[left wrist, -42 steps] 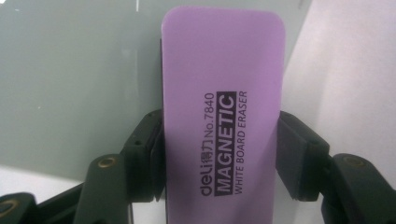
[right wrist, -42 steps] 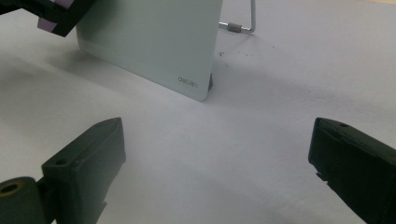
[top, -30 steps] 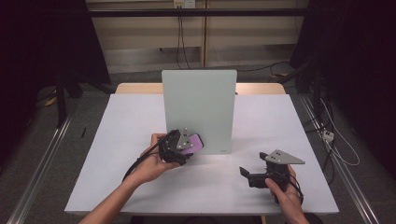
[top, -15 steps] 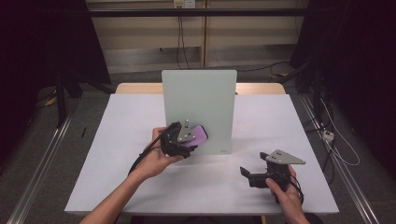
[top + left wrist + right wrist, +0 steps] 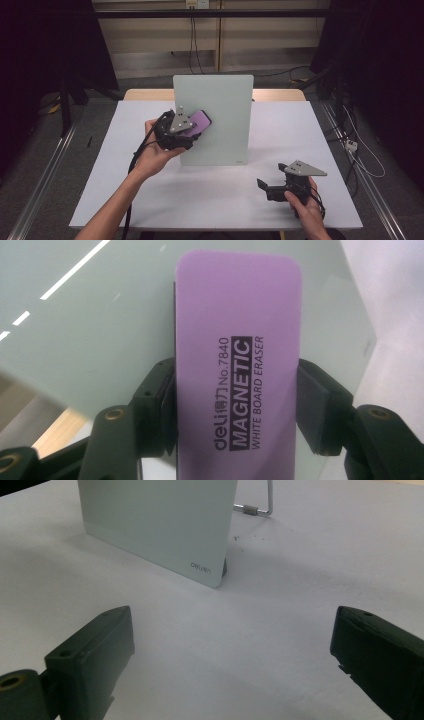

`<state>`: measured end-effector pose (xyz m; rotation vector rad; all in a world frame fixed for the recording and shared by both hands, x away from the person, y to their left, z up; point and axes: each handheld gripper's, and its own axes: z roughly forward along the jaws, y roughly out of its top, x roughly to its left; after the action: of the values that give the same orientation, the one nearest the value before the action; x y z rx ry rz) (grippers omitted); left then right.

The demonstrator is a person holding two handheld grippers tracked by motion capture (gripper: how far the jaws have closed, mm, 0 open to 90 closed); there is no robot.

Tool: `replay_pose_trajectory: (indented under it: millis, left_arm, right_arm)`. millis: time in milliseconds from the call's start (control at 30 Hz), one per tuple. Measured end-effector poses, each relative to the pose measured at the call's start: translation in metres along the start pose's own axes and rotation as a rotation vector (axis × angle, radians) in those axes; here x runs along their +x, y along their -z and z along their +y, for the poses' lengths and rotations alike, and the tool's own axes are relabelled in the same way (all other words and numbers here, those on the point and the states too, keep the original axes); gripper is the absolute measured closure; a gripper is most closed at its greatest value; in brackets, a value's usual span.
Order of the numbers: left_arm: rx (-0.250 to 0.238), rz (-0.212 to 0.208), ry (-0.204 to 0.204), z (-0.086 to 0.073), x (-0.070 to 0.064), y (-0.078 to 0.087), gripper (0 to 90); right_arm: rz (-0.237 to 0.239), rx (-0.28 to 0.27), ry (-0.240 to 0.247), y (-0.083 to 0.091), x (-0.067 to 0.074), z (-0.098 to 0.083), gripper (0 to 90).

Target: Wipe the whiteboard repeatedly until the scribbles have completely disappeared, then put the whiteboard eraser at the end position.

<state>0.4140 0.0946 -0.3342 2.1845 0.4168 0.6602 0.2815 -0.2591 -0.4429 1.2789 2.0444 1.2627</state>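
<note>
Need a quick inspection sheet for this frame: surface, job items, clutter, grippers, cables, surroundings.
Surface: white table, bare apart from the board.
Job's things: purple eraser against the upright whiteboard; board on a wire stand.
Clutter: nothing seen.
Grippers: left gripper shut on the eraser's sides; right gripper open, low over the table.
Cables: left gripper's cable trails off the near edge.
Surroundings: dark curtains, floor cables.
</note>
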Motion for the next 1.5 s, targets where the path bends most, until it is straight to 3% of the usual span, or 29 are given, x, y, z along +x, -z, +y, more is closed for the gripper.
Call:
replay_pose_trajectory:
  millis: [200,467,933,1200,1333,1500]
  left_arm:
    - [-0.03,0.046,0.05,-0.002,0.015,0.013,40.6]
    - [-0.06,0.064,0.111,-0.015,0.026,0.029,40.7]
    - [0.002,-0.059,0.103,-0.026,0.001,0.032,40.7]
    - [0.012,-0.112,0.132,-0.03,-0.005,0.033,40.7]
    - [0.024,-0.155,0.159,-0.033,-0.01,0.03,40.7]
    - [0.057,-0.238,0.145,-0.032,-0.017,0.025,40.7]
  right_arm:
    - [0.0,0.001,0.001,0.0,0.0,0.0,3.8]
    - [0.0,0.001,-0.014,-0.002,0.0,0.001,3.8]
    - [-0.002,0.005,-0.012,-0.002,-0.001,0.0,3.8]
    - [0.004,-0.002,-0.007,0.001,0.0,-0.001,3.8]
    - [0.002,-0.001,-0.01,0.001,0.0,0.0,3.8]
    - [0.003,0.004,0.003,-0.001,0.001,0.001,3.8]
